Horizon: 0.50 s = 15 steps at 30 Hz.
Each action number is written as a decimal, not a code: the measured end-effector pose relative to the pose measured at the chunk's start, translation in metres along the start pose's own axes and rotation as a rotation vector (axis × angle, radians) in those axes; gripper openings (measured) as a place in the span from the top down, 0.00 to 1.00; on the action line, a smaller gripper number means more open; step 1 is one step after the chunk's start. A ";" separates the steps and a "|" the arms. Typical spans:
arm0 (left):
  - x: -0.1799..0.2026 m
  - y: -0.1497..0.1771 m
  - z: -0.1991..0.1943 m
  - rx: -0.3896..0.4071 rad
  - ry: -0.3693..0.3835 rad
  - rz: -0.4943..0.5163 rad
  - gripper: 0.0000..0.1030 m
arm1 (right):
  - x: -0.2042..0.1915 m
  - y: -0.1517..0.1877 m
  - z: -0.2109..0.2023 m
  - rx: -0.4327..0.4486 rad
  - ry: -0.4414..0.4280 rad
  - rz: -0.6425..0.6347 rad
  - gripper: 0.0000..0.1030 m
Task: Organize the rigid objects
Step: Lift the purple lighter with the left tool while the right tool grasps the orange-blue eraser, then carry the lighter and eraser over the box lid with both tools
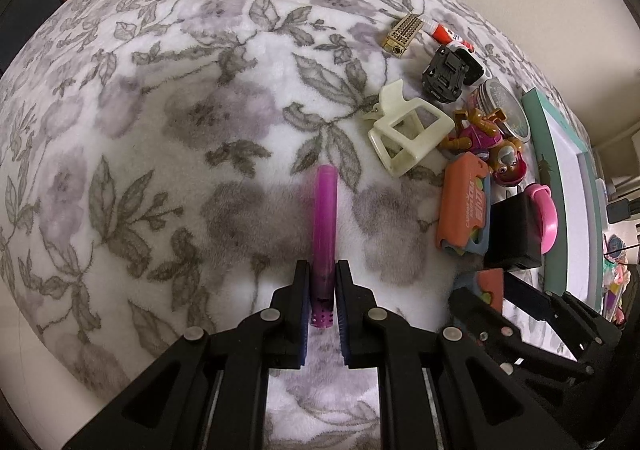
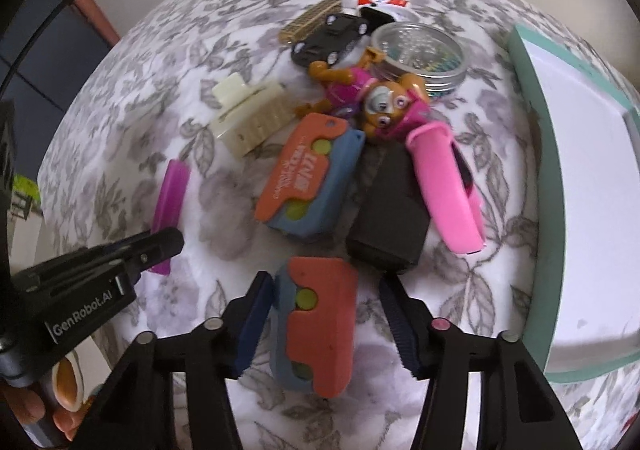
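My left gripper (image 1: 323, 268) is shut on the near end of a purple plastic tube (image 1: 325, 210), which lies along the floral blanket (image 1: 160, 130); the same left gripper (image 2: 160, 246) and tube (image 2: 173, 194) show at the left of the right wrist view. My right gripper (image 2: 325, 282) points down over an orange-and-blue toy (image 2: 316, 326) that sits between its jaws. The left pad touches the toy's blue side, and a gap remains at the right pad. In the left wrist view the right gripper (image 1: 490, 290) stands at the lower right.
A pile lies beyond: a second orange-and-blue toy (image 2: 308, 186), black block (image 2: 388, 218), pink piece (image 2: 448, 190), puppy figure (image 2: 372, 98), cream claw clip (image 2: 252, 114), black toy car (image 2: 332, 38), round tin (image 2: 424, 50). A teal-rimmed white box (image 2: 536, 122) borders the right.
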State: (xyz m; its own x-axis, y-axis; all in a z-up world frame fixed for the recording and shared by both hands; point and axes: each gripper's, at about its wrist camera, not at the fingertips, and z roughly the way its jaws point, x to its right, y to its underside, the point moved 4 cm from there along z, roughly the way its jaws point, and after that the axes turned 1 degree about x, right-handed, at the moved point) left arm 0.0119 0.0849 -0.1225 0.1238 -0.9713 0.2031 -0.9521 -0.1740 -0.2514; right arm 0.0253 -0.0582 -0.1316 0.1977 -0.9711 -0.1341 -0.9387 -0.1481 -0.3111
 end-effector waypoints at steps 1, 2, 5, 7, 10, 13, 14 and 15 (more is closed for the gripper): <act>0.001 0.000 0.000 0.001 -0.002 0.002 0.88 | 0.001 -0.001 0.000 -0.001 -0.001 0.007 0.47; 0.001 -0.001 0.001 0.002 -0.003 0.003 0.88 | 0.002 0.000 0.000 -0.002 0.001 0.010 0.50; 0.002 -0.002 0.001 0.007 -0.007 0.007 0.88 | 0.003 0.002 0.000 -0.015 0.014 0.021 0.53; 0.003 -0.003 0.002 0.013 -0.012 0.012 0.88 | 0.006 0.007 -0.002 -0.025 0.020 0.024 0.53; 0.006 -0.004 0.003 0.019 -0.028 0.027 0.88 | 0.006 0.017 -0.005 -0.040 0.035 0.014 0.53; 0.010 -0.006 0.004 0.025 -0.038 0.036 0.88 | 0.001 0.023 -0.004 -0.039 0.057 -0.009 0.53; 0.012 -0.006 0.005 0.026 -0.041 0.039 0.88 | 0.000 0.025 -0.004 -0.037 0.063 -0.016 0.53; 0.013 -0.006 0.005 0.026 -0.043 0.041 0.88 | -0.002 0.027 -0.005 -0.036 0.068 -0.021 0.53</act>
State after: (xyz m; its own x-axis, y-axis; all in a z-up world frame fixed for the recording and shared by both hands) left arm 0.0206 0.0728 -0.1232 0.0977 -0.9836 0.1515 -0.9490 -0.1379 -0.2835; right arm -0.0015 -0.0617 -0.1346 0.1990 -0.9779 -0.0636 -0.9443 -0.1740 -0.2794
